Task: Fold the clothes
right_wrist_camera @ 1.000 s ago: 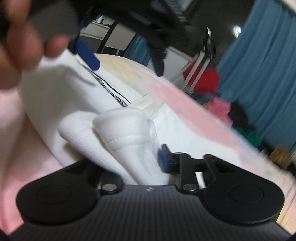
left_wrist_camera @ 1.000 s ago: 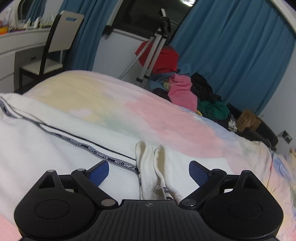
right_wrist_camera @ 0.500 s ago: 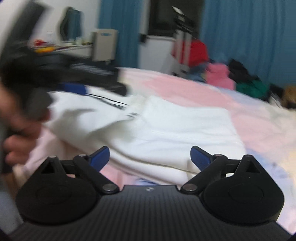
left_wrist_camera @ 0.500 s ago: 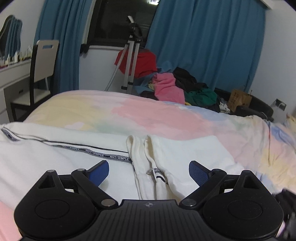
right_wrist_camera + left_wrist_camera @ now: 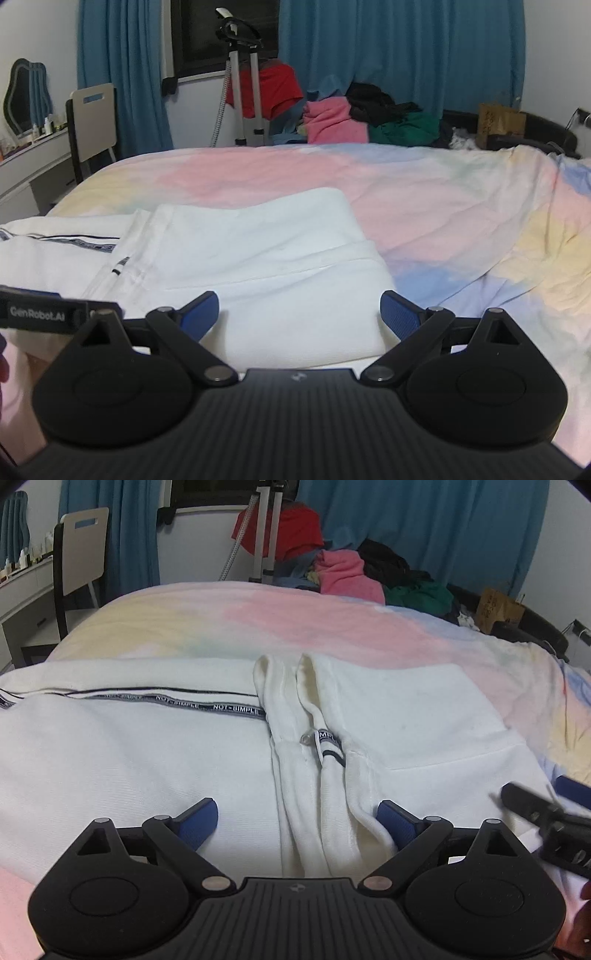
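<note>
Nearest me, my left gripper [image 5: 297, 818] has its jaws spread wide with nothing between them, low over the collar of the white shirt [image 5: 147, 760]; my right gripper [image 5: 299, 312] is just as wide and empty over the shirt's folded right edge. The shirt lies flat on the pastel bed [image 5: 424, 206]. Beyond the bed are a clothes pile [image 5: 362, 118], tripod [image 5: 240, 74] and blue curtains [image 5: 406, 48].

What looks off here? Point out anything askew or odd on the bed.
The white garment lies flat and partly folded, but a faint yellowish stain shows along its collar. A heap of unfolded clothes sits beyond the bed. Both the left gripper and the right gripper are open, holding nothing.
</note>
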`<action>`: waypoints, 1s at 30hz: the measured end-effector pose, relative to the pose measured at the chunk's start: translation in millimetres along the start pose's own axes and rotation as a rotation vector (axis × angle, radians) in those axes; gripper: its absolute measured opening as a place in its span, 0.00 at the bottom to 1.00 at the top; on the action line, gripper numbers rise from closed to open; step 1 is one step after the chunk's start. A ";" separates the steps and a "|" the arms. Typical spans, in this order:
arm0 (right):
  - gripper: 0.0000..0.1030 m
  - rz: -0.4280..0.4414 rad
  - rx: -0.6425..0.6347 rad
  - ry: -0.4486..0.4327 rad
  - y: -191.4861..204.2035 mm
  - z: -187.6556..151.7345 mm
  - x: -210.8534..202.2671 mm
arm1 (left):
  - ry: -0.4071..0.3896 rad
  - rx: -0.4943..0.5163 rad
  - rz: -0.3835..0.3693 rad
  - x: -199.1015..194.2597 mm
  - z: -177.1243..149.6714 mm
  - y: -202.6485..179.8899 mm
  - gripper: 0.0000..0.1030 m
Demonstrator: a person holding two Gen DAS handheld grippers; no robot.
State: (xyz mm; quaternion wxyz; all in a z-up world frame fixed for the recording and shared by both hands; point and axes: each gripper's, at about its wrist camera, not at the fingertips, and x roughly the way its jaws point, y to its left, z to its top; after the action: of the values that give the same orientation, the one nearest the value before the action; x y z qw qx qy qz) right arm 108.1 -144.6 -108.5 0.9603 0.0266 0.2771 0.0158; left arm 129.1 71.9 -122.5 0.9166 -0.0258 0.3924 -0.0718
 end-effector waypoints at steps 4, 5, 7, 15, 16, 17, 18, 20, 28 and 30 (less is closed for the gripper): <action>0.93 0.025 -0.007 0.014 -1.2 -5.7 12.5 | -0.014 -0.046 -0.009 -14.9 3.9 11.9 0.92; 0.93 0.026 0.000 0.008 -2.9 -6.9 14.8 | -0.018 -0.063 -0.013 -20.1 6.0 17.5 0.92; 0.92 0.027 0.018 0.002 -5.7 -8.3 17.0 | -0.032 -0.109 -0.010 -34.6 12.5 31.3 0.92; 0.92 0.059 0.102 -0.013 -15.6 -6.9 11.3 | -0.039 -0.557 0.066 -97.8 21.9 158.7 0.93; 0.92 0.058 0.104 -0.021 -15.5 -6.1 9.8 | -0.024 -0.654 0.067 -101.3 17.0 181.1 0.93; 0.92 0.061 0.107 -0.027 -15.3 -5.4 8.4 | -0.013 -0.743 0.066 -103.4 10.7 201.2 0.93; 0.91 0.072 0.110 -0.032 -14.9 -4.8 7.0 | -0.003 -0.830 0.064 -105.4 4.3 221.2 0.93; 0.68 0.069 0.101 -0.031 -13.2 -4.2 4.5 | 0.028 -0.977 0.047 -103.5 -9.2 256.0 0.93; 0.19 0.097 0.091 -0.018 -6.9 -0.1 -2.9 | -0.033 -1.237 0.012 -74.9 -42.3 329.6 0.92; 0.19 0.115 0.080 -0.012 -2.8 1.4 -0.4 | -0.066 -1.238 0.040 -71.9 -39.5 336.1 0.92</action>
State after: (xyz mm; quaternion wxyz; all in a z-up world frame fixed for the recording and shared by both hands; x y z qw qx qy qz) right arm 108.5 -147.5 -107.3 0.9576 0.0812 0.2698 0.0599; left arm 89.0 415.5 -133.1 0.7444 -0.5478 0.3329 0.1872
